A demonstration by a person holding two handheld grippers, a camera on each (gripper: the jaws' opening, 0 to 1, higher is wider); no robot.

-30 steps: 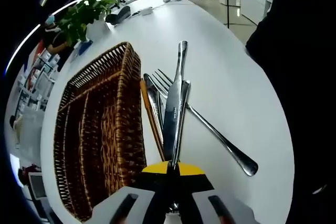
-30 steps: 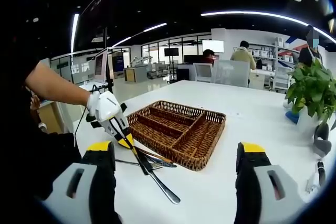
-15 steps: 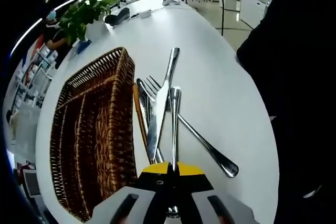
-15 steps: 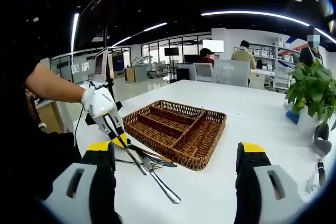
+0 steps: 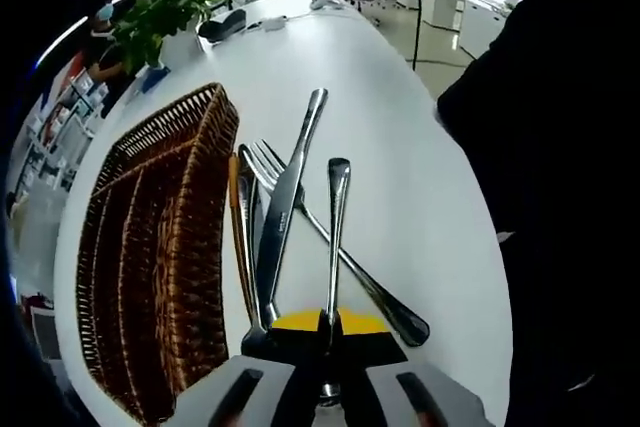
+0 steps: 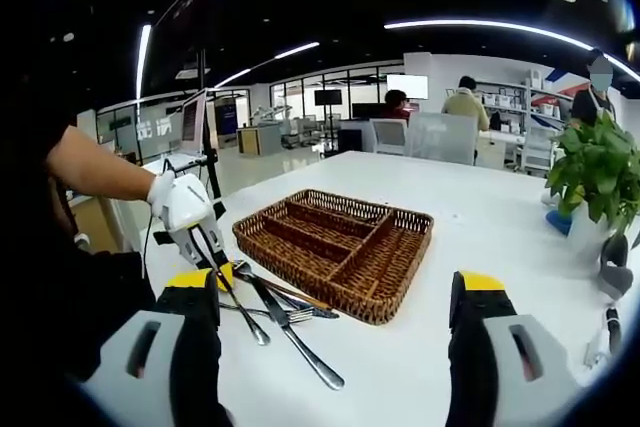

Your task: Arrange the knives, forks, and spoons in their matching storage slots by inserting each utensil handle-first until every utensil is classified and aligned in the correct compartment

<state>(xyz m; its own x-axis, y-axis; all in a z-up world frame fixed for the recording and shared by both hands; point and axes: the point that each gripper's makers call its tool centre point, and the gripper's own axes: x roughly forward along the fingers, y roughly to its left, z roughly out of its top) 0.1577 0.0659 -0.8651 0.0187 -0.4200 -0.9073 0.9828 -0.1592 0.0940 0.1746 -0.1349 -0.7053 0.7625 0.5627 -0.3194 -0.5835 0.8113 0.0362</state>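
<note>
Cutlery is lying in a loose heap on the white table [image 5: 400,97], just beside the long side of the wicker cutlery tray [image 5: 150,247]. In the left gripper view, the left gripper [image 5: 329,325] at 6 o'clock is clamping a single steel utensil [image 5: 335,237] between its closed jaws, and the handle is pointing away toward 12 o'clock, lifted clear of the heap; which kind of utensil it is cannot be told, since its working end is hidden in the jaws. To the left of it a table knife [image 5: 288,202] is lying with its handle running toward 12 o'clock, and a fork [image 5: 330,247] is crossing beneath it, tines at 11 o'clock and handle end at 5 o'clock. A wooden-handled piece [image 5: 238,237] is lying closest to the tray wall. The tray is stretching from 8 to 11 o'clock, its long compartments standing bare. Farther off, at 11 o'clock, a potted plant [image 5: 160,17] is sitting near the table's far edge. In the right gripper view, the right gripper [image 6: 335,347] is hovering above the table with its jaws spread wide, gripping nothing, while the tray is lying at the centre and the left gripper is showing at 9 o'clock in a gloved hand [image 6: 175,202].
</note>
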